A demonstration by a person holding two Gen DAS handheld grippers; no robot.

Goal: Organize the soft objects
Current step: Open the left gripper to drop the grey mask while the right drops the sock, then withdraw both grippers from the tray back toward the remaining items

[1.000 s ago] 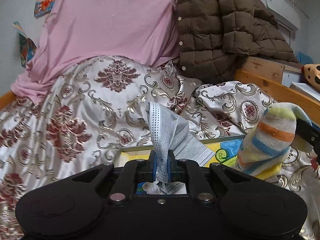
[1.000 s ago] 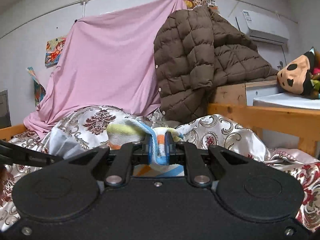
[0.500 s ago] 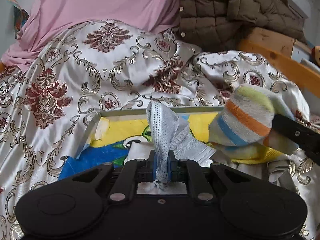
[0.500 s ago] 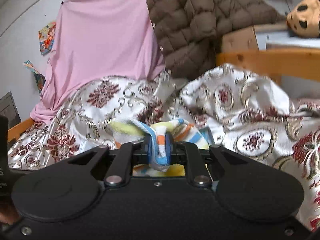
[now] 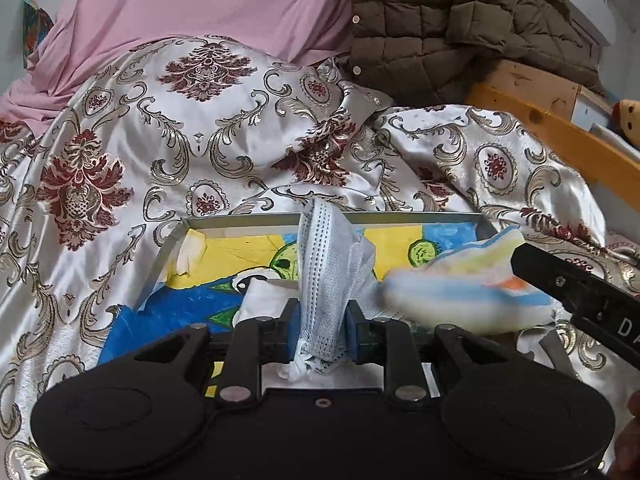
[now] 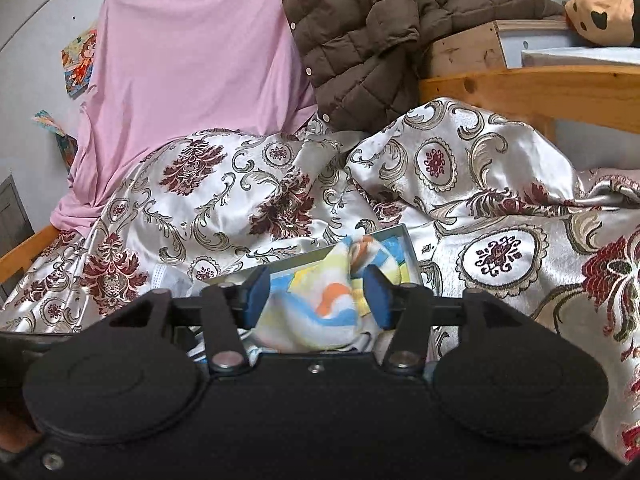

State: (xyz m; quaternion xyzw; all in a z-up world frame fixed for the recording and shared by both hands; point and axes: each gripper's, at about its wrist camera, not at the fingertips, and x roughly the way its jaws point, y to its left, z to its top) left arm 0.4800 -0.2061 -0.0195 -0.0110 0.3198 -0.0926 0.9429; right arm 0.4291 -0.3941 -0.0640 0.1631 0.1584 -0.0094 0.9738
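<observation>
A shallow metal-rimmed tray (image 5: 320,218) with a yellow, blue and green picture inside lies on the patterned bedcover. My left gripper (image 5: 323,328) is low over its near side. Its jaws are opening, and a grey-blue face mask (image 5: 328,264) stands loosely between the pads. My right gripper (image 6: 316,300) hangs over the tray's right end (image 6: 406,240). Its jaws are also opening and stand wide apart, with the pastel striped sock (image 6: 308,320) slack between them. In the left wrist view the sock (image 5: 460,296) is blurred beside a black finger (image 5: 560,284) of the right gripper.
A white cloth (image 5: 260,296) lies in the tray. The satin bedcover (image 5: 180,140) is heaped behind it. A pink sheet (image 5: 200,8) and a brown quilted jacket (image 5: 440,20) hang at the back. A wooden bed rail (image 5: 560,136) and a plush toy (image 6: 600,4) are on the right.
Both grippers have come down over the tray. Both pairs of jaws have spread, the right ones widely. The sock has loosened and sagged toward the tray; the mask is no longer pinched tight.
</observation>
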